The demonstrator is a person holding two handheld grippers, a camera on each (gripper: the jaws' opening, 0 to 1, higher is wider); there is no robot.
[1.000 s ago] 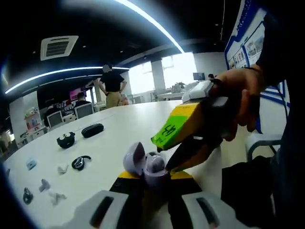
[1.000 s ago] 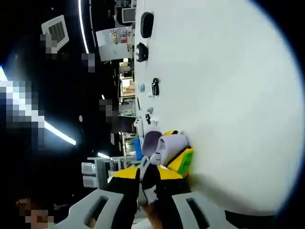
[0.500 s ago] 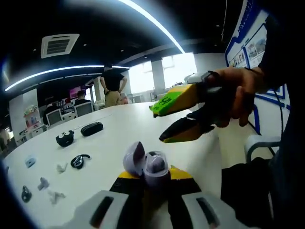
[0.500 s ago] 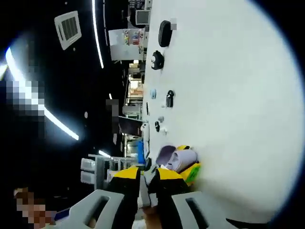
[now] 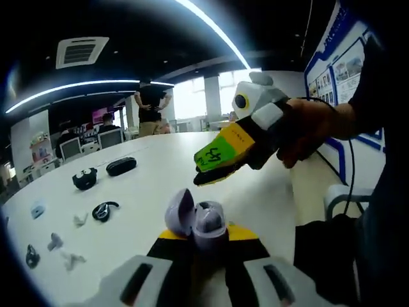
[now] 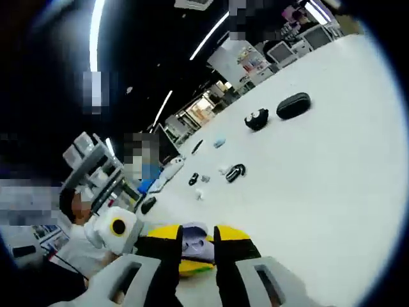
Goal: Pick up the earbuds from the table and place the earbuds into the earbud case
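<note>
Since a second ago the right gripper (image 5: 214,169) has drawn back from the earbud case (image 5: 195,220) and now hangs above it, its fingers close together with nothing visible between them. The left gripper (image 5: 198,252) holds the open lilac case just above the white table (image 5: 160,166). Small pale earbuds (image 5: 67,259) lie on the table at the far left, so I judge at least one pickup remains. Whether an earbud already sits inside the case is hard to make out, and the loose pieces are too small to identify.
</note>
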